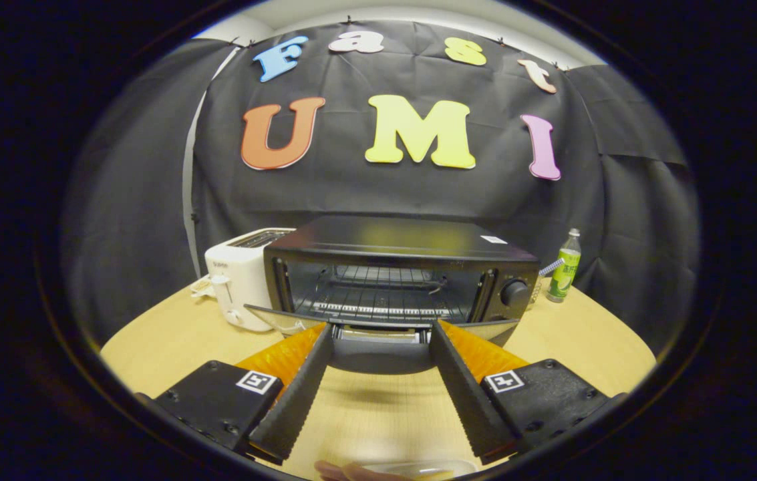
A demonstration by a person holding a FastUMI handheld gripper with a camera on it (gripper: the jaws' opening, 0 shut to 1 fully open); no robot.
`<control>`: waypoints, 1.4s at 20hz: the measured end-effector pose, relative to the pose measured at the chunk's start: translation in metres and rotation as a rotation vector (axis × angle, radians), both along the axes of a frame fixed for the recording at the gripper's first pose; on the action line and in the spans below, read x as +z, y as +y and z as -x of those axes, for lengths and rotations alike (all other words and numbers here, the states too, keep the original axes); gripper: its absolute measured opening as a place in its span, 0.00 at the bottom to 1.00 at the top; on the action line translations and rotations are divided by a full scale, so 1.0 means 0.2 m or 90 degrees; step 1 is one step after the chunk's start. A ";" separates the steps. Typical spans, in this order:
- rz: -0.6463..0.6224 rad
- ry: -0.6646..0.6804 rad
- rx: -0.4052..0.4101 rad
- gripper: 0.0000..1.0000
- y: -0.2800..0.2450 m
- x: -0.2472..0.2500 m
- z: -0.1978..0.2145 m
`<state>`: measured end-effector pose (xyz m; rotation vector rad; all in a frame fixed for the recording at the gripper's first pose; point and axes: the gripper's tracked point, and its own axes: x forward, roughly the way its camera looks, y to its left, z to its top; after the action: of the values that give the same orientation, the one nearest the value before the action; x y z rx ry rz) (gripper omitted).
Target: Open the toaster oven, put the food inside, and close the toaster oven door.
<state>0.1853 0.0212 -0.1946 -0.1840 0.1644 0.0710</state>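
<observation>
A big wooden table (171,341) sits under everything. It is light tan and it spreads out below the fingers and on both sides of them.

The toaster oven (395,267) is the biggest thing on the table. It is black and stands just ahead of the fingers, right in the middle. Its door (378,344) is open and folded down flat toward the fingers, and the two fingertips reach up to the front edge of the door. It is hard to tell if they touch it. Inside the oven there is a wire rack (381,297). It looks bare. A round black knob (514,292) sits on the front of the oven, past the right finger.

A white toaster (239,284) stands right beside the oven, past the left finger. It looks like it touches the oven's side, but that is hard to tell.

A small bottle (565,267) with a green label stands upright beyond the right finger, near the oven's far corner but apart from it.

The gripper (381,331) is spread wide. Nothing is between its two fingers but bare table and the oven door.

Down low, nearer than the fingers, a bit of a hand (351,473) peeks in beside something pale and see-through (418,469). It is too blurry to say what that thing is, so it is not clear where the food is.
</observation>
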 end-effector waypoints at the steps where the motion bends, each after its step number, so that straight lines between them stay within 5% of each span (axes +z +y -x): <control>1: 0.007 0.009 -0.002 0.98 -0.01 -0.03 0.03; 5: -0.010 0.072 -0.023 0.98 -0.04 -0.18 0.10; 10: -0.133 0.264 -0.047 0.97 -0.09 -0.52 0.17; 19: -0.122 0.253 -0.041 0.97 -0.13 -0.52 0.20; 28: -0.024 0.253 -0.064 0.97 -0.26 -0.42 0.57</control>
<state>0.0714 -0.0305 -0.2796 -0.1213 0.5680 0.0101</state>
